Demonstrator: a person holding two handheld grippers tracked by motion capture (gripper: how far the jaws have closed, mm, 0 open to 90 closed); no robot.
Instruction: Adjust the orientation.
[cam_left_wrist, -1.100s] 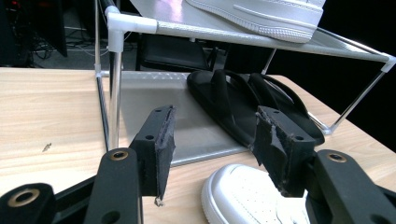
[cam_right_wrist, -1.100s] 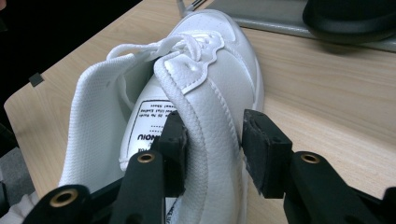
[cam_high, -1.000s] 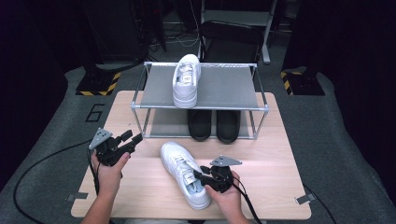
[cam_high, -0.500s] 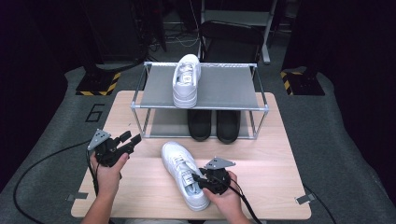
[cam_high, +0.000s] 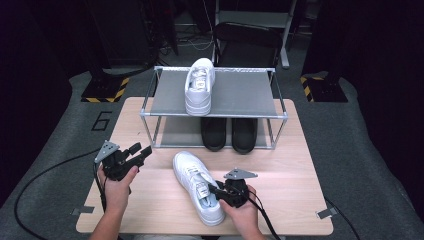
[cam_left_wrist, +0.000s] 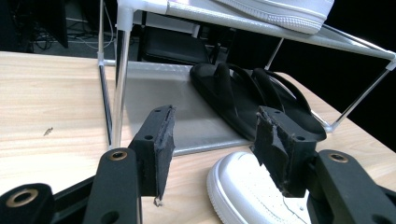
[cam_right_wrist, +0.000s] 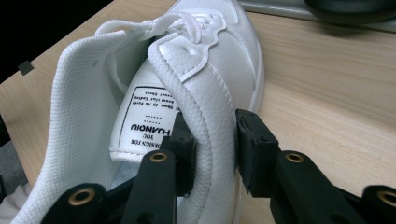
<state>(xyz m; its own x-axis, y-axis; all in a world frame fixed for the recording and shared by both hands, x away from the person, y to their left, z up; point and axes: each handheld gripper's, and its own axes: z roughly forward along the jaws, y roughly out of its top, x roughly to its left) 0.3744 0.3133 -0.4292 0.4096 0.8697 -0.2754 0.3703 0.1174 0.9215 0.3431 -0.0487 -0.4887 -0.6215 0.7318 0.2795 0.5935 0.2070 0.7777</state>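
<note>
A white shoe (cam_high: 192, 175) lies on the wooden table (cam_high: 290, 200), toe toward the rack. My right gripper (cam_high: 216, 190) sits at its heel end. Its jaws have just been closing and now pinch the padded collar (cam_right_wrist: 210, 116), one pad inside the shoe (cam_right_wrist: 205, 70) and one against the outer side. My left gripper (cam_high: 142, 150) hovers at the table's left, open with nothing between its pads (cam_left_wrist: 161, 140). Past them I see the shoe's toe (cam_left_wrist: 243, 191). A second white shoe (cam_high: 200, 85) rests on the rack's top shelf (cam_high: 250, 92).
A pair of black slippers (cam_high: 229, 132) sits on the rack's lower shelf (cam_left_wrist: 154, 93), close behind the table shoe. The metal rack post (cam_left_wrist: 119, 74) stands just ahead of my left gripper. Cables trail off the table's front edge.
The right gripper's jaws have drawn in onto the shoe's collar. Both hands and the shoe stay where they were.
</note>
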